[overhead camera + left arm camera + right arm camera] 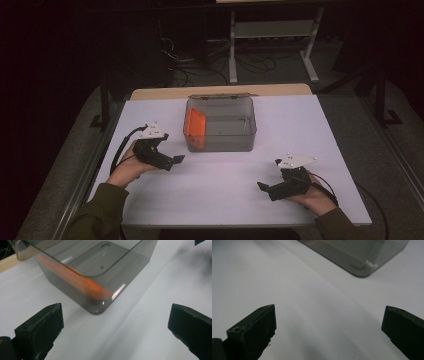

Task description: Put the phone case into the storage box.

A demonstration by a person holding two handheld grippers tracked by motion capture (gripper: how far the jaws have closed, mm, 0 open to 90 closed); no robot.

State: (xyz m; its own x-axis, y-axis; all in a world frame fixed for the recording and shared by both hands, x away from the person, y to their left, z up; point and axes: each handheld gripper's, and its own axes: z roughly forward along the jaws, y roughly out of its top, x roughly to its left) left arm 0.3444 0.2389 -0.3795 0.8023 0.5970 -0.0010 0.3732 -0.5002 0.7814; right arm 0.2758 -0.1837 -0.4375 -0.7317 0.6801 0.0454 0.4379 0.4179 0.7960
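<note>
Currently the left hand-held gripper point(172, 161) sits just above the desk point(225, 195) with its jaws spread wide and nothing between them, aimed at the near left corner of the smoky transparent plastic box point(220, 125). In the left gripper view that rounded corner lies close ahead, between the two black jaws, and an orange card point(75, 280) leans against the inside of the box's left wall. The right hand-held gripper point(265, 188) rests lower on the desk, well apart from the box, jaws equally wide and empty; its own view looks across bare white desk toward the box's near right corner point(362, 270). The box stands in the middle of the desk, toward the far edge, with its lid open at the back. The work in hand looks like the approach to the orange card, and the left gripper is the natural one for it. To do it well, the gripper would likely need to rise over the rim and come down inside along the left wall, one jaw on each face of the card, closing only once the card's top edge sits well between them. The right gripper could steady the box's near right corner so it does not slide on the smooth surface.
</note>
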